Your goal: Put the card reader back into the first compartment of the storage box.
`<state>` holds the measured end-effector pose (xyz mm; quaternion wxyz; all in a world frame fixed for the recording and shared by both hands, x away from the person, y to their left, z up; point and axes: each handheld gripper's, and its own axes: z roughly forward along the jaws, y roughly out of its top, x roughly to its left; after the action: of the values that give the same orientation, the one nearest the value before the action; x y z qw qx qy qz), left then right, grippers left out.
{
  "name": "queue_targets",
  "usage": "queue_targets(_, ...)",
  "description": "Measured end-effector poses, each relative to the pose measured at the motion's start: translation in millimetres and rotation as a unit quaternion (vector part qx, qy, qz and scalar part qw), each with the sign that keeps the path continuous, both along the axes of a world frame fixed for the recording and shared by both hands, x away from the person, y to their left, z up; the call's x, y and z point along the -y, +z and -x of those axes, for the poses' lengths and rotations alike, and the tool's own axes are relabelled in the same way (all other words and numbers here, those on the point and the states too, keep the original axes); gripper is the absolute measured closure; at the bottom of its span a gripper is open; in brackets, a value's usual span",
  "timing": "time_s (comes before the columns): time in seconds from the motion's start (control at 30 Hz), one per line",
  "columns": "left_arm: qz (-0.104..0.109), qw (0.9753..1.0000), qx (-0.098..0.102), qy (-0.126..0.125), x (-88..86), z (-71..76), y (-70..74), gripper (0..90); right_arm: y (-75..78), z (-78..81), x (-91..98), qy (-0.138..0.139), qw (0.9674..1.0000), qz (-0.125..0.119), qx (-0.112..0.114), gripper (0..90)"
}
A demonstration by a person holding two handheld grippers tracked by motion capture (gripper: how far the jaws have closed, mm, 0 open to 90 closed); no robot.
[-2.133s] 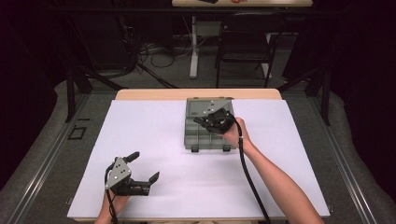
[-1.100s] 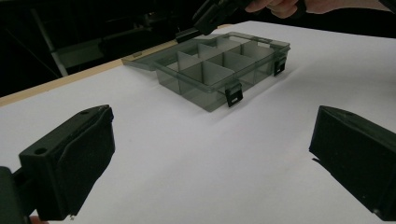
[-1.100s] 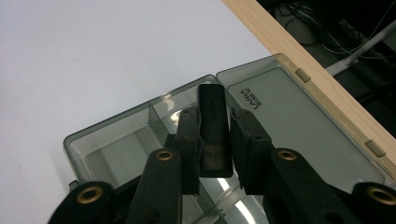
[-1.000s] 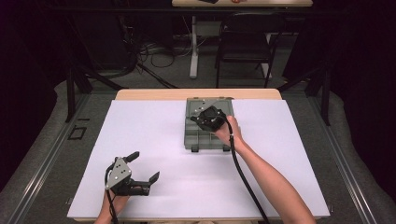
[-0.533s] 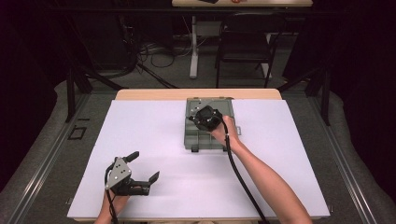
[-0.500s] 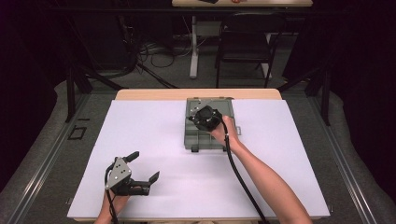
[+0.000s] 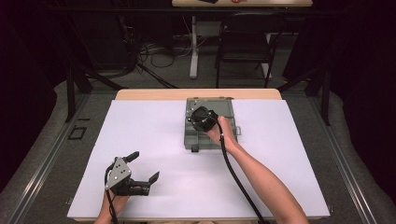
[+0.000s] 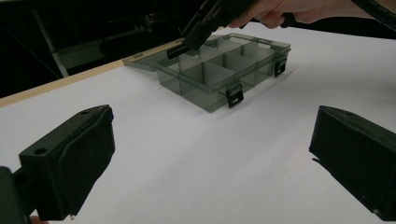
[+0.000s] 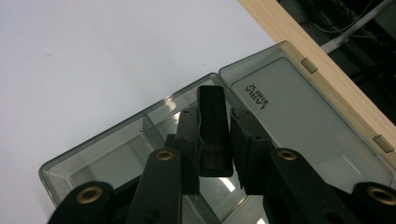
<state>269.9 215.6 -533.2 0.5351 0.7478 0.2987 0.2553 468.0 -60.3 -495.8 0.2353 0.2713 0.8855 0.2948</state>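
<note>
1. From above, a grey see-through compartment box point(image 7: 210, 125) sits on the white-covered tabletop point(image 7: 154, 135), toward its far edge, with its lid laid open flat behind it. The right hand-held gripper point(image 7: 201, 117) hangs over the box's far-left part, the person's right hand point(image 7: 223, 132) on the box's near side and the black cable trailing back along the forearm. The left hand-held gripper point(image 7: 140, 171) rests well apart from the box, toward the near-left corner of the tabletop, with its jaws spread wide and nothing between them.

2. Along the left hand-held gripper's own jaws, the two black pads stand far apart at the picture's edges with bare white tabletop point(image 8: 210, 158) between them. Beyond them lies the box point(image 8: 224, 74), its dividers and two black latches facing this way. The right hand-held gripper point(image 8: 182, 46) tilts down over the box's far-left compartment, carrying a small black block point(image 8: 176, 50) at its tip.

3. Along the right hand-held gripper's jaws, the pads are clamped on the narrow black block point(image 9: 214, 130), which stands upright between them. It hangs just above the box point(image 9: 116, 154), over a compartment beside the hinge, with the open lid point(image 9: 299, 121) to the right of the box.
</note>
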Motion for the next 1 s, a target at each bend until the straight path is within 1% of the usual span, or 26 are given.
queue_targets(0.2,-0.001,1.0,-0.001,-0.002,0.2,-0.2,-0.1,0.0,-3.6,-3.3,-3.1,-0.003,0.9999,0.006,-0.008,73.7)
queue_targets(0.27,-0.002,1.0,-0.002,-0.002,0.3,-0.3,-0.2,0.0,-5.1,-4.4,-4.7,-0.004,0.9999,0.009,-0.005,73.7)
queue_targets(0.33,-0.002,1.0,-0.002,-0.002,0.2,-0.2,-0.2,0.0,-6.7,-6.4,-5.4,-0.006,0.9999,0.007,-0.012,72.5)
queue_targets(0.43,0.0,1.0,-0.001,-0.001,-0.4,0.1,-0.2,0.0,-8.7,-9.5,-3.8,-0.007,0.9993,-0.014,-0.034,56.5)
queue_targets(0.47,-0.001,1.0,-0.002,-0.001,-0.8,-0.1,-0.2,0.0,-8.4,-10.1,-1.6,-0.003,0.9987,-0.027,-0.044,52.0)
queue_targets(0.5,-0.001,1.0,-0.003,-0.001,-1.1,-0.2,-0.2,0.0,-7.4,-10.2,0.7,-0.005,0.9981,-0.035,-0.05,45.6)
queue_targets(0.53,-0.001,1.0,-0.003,-0.001,-0.9,-0.4,-0.3,0.0,-5.9,-9.9,2.7,-0.009,0.9975,-0.043,-0.055,40.2)
queue_targets(0.67,-0.003,1.0,-0.003,-0.004,0.1,-0.4,-0.3,0.0,1.5,-9.5,13.6,-0.007,0.9948,-0.071,-0.073,21.5)
queue_targets(0.73,-0.004,1.0,-0.003,-0.004,-0.3,-0.5,-0.3,0.0,3.7,-9.0,18.2,-0.005,0.9933,-0.079,-0.084,15.2)
queue_targets(0.8,-0.003,1.0,-0.003,-0.004,-1.1,-0.5,-0.6,0.0,5.7,-7.9,22.7,-0.002,0.9921,-0.086,-0.091,12.4)
queue_targets(0.83,-0.003,1.0,-0.003,-0.004,-1.3,-0.3,-0.4,0.0,6.6,-6.9,25.2,0.001,0.9914,-0.089,-0.095,9.2)
queue_targets(0.9,-0.003,1.0,-0.003,-0.003,-1.5,0.0,-0.2,0.0,7.1,-5.3,28.5,0.005,0.9907,-0.089,-0.103,5.4)
queue_targets(1.0,-0.002,1.0,-0.003,-0.002,-1.4,0.2,-0.1,0.0,8.8,0.8,35.1,0.01,0.9902,-0.091,-0.106,3.2)
